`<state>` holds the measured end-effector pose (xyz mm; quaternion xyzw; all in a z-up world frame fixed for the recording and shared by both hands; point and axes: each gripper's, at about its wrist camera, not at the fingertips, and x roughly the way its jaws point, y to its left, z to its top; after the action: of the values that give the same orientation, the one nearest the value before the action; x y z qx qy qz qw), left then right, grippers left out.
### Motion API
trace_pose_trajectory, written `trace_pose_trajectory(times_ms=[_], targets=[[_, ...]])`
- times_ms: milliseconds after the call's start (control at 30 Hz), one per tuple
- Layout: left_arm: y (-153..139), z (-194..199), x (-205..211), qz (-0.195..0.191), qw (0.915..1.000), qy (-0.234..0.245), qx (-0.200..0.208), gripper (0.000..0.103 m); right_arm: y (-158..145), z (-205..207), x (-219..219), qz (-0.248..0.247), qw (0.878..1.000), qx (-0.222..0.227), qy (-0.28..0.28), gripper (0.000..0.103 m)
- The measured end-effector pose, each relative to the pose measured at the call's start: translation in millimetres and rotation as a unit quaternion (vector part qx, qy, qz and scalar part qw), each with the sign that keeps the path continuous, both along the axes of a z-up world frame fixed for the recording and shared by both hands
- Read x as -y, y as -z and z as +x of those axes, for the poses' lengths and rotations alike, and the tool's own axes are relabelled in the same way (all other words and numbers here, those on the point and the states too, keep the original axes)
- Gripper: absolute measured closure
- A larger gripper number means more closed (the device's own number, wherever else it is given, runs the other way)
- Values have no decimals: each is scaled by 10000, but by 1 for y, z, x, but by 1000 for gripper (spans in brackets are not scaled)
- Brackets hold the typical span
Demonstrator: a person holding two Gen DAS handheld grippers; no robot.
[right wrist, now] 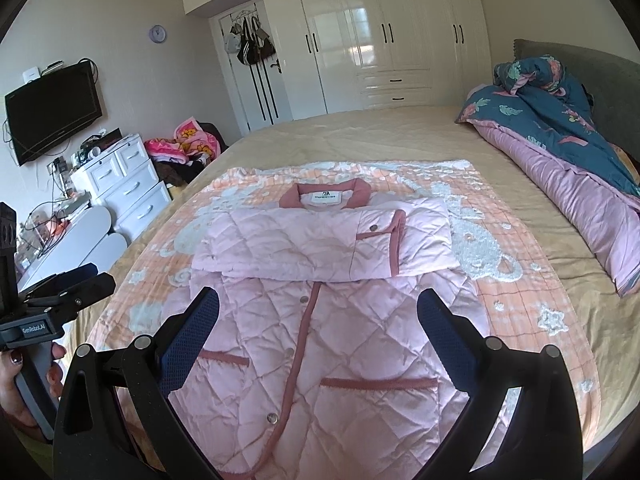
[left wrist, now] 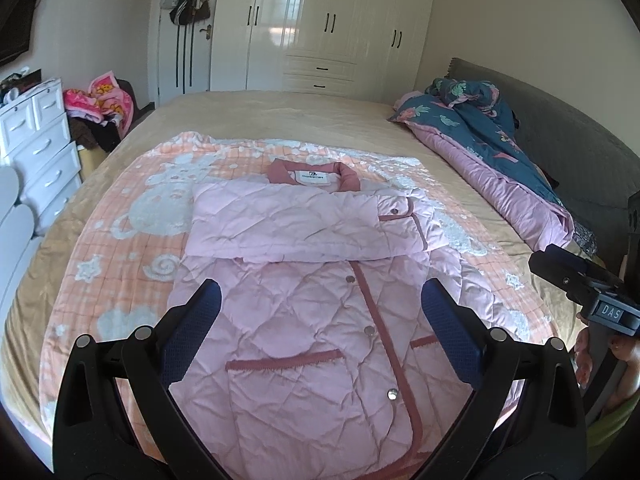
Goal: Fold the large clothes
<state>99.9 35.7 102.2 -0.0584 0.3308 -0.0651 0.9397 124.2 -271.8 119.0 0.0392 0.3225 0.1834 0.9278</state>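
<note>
Bed [left wrist: 320, 120] carried pink quilted jacket [left wrist: 304, 320], sleeves folded across; left tool [left wrist: 320, 320] and right tool [right wrist: 318, 328] hovered lower-centre, both spread, empty.

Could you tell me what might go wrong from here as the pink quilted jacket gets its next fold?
The sleeves lie folded loosely across the chest, so lifting the hem could shift them. The jacket looks smooth and puffy, so it may slip from the open left tongs and right tongs. The blanket underneath might get pinched along.
</note>
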Motion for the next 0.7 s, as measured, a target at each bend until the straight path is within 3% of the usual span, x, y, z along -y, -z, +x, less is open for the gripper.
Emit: trace_pose_trajectory(times_ms=[700], targets=[[44,-27,2,63,9990,-195,-387,9,42,-21,30,-60,9995,-289,75,4]])
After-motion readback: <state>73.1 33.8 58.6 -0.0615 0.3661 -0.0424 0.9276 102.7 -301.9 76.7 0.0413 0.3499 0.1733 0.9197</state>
